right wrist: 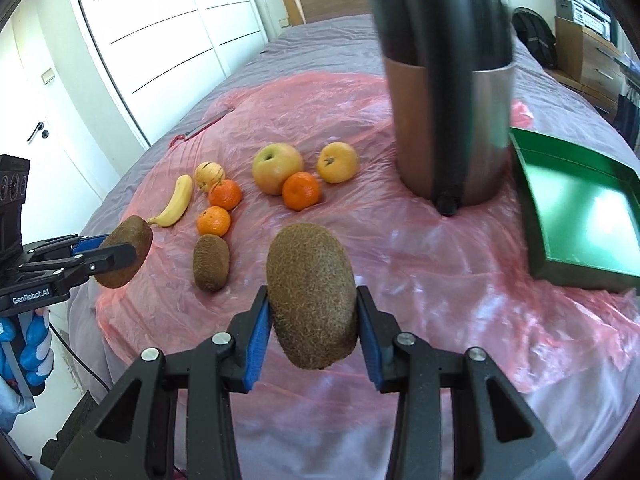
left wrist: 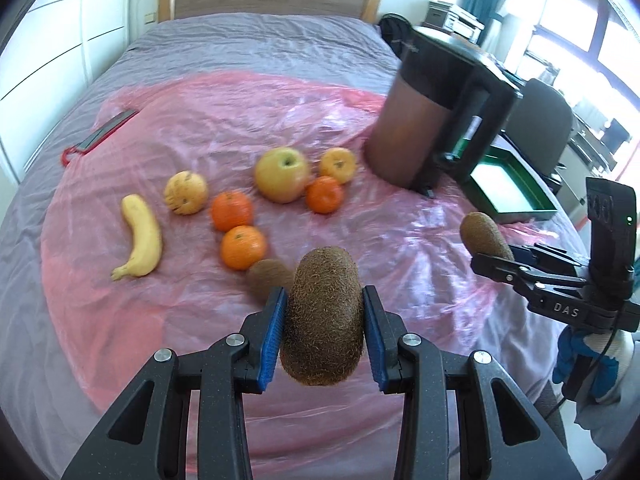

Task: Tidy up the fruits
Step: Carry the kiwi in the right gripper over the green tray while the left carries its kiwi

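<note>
The left hand-held gripper (left wrist: 324,324) and right hand-held gripper (right wrist: 312,316) each clamp a kiwi (left wrist: 323,316) (right wrist: 311,304) above a pink plastic sheet (left wrist: 200,128) on a bed (left wrist: 260,36); a third kiwi (right wrist: 211,263), oranges, apples and a banana (left wrist: 140,236) lie beyond, near a green tray (right wrist: 576,208).

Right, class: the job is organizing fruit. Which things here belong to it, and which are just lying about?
Job: two held kiwis, loose kiwi, banana, apple, mandarins, green tray.
Lying about: kettle, red-handled item.
</note>
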Demonstrator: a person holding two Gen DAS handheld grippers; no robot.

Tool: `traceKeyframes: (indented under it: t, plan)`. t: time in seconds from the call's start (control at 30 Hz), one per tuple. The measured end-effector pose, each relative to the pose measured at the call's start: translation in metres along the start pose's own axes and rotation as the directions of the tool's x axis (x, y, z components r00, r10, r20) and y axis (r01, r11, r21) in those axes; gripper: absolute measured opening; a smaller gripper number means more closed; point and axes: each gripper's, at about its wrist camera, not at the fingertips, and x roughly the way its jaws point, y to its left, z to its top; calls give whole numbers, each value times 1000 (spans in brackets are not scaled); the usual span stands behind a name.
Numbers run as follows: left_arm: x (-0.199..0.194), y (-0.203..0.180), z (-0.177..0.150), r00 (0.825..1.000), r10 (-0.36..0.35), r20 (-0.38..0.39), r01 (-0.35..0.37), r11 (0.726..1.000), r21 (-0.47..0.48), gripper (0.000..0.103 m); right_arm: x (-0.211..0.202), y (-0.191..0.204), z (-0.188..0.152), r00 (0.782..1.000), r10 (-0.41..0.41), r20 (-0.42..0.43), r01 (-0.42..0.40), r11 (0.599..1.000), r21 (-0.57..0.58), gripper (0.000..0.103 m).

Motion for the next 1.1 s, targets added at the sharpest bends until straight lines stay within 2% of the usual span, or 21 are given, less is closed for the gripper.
traceKeyframes:
  t: [0.27,0.63,0.9,1.1]
  plan:
    - [13,-70,23,996,-89,-12,90,991,95,33,-38,-52,-10,996,-78,38,75,995,66,71]
    - [40,-162,53,980,-192,-47,197,955,220,33,-83,-127,-18,977,-193,90,177,971,164,71]
    - [70,-225,87,969,-240,-59,247,926,286,33,-94,-183,-11,959,-258,117,227,947,227,71]
    - [101,-259,111,967,-247,-69,256,918,304,33,-92,-226,2,942,-307,133,264,926,270,71]
